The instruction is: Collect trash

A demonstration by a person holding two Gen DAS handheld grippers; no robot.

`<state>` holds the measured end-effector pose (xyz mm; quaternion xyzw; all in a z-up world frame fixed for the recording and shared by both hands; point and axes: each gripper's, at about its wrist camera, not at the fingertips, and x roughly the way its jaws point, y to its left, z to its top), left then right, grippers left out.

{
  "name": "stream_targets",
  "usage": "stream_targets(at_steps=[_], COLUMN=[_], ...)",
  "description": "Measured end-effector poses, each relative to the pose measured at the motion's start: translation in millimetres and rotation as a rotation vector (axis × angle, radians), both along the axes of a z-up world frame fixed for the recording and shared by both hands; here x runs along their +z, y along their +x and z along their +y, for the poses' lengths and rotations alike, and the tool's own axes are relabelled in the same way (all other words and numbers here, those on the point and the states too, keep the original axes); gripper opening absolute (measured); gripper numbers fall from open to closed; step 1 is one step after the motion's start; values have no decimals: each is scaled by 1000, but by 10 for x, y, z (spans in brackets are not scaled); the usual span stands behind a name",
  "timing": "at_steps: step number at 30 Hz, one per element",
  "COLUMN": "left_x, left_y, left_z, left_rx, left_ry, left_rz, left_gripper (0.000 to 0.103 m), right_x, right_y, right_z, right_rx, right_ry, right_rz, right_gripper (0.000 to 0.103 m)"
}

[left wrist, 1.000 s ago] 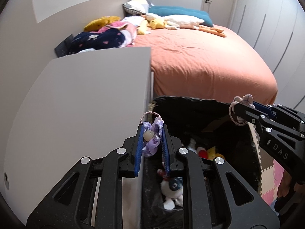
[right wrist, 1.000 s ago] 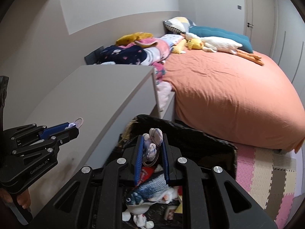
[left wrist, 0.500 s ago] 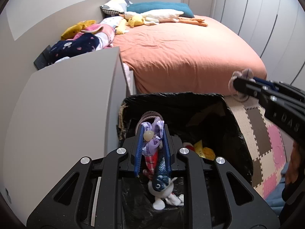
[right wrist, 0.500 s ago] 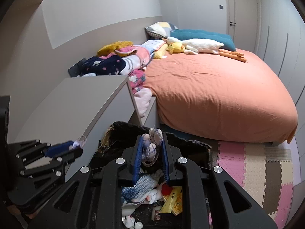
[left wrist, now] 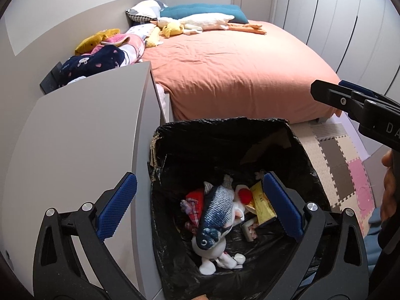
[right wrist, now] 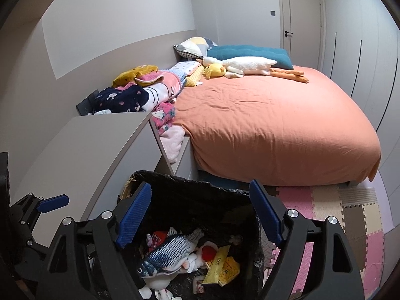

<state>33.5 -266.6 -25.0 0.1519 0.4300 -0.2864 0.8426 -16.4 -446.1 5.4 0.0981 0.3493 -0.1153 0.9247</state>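
- grey cabinet top [left wrist: 82, 135] fills the left of the left wrist view, bare and flat; nothing on it to pick up.
- left gripper [left wrist: 200, 205] sits low in that view, its jaws opening to their widest, blue pads apart with nothing between them; it hangs over the bin.
- black-lined trash bin [left wrist: 225, 130] stands lower centre in both views, just beside the cabinet and near the foot of the bed [left wrist: 237, 70].
- inside, centre of the bin, lies a plush fish [left wrist: 217, 215] on a white soft toy, with red checked cloth to its left and a red ball and yellow packet [left wrist: 262, 207] to its right; all look light.
- plush and cloth should squash under the pads, so a pinch across the middle of the body would likely hold; the packet looks thin and slick, best taken by an edge.
- right gripper [right wrist: 200, 220] is lower centre in the right wrist view, jaws opening, wide apart and holding nothing, also above the bin.
- foam floor mat [right wrist: 325, 215] at lower right shows no loose trash that i can make out.
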Motion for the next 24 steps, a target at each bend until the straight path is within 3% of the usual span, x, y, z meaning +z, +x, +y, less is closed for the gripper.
stream_targets(at_steps=[24], left_x=[28], left_y=[19], left_z=[85], left_rx=[33], left_ry=[-16], left_rz=[-7], left_gripper=[98], right_x=[5], right_y=[-3], right_z=[45], right_rx=[10], right_ry=[-3], right_rz=[3], right_gripper=[81])
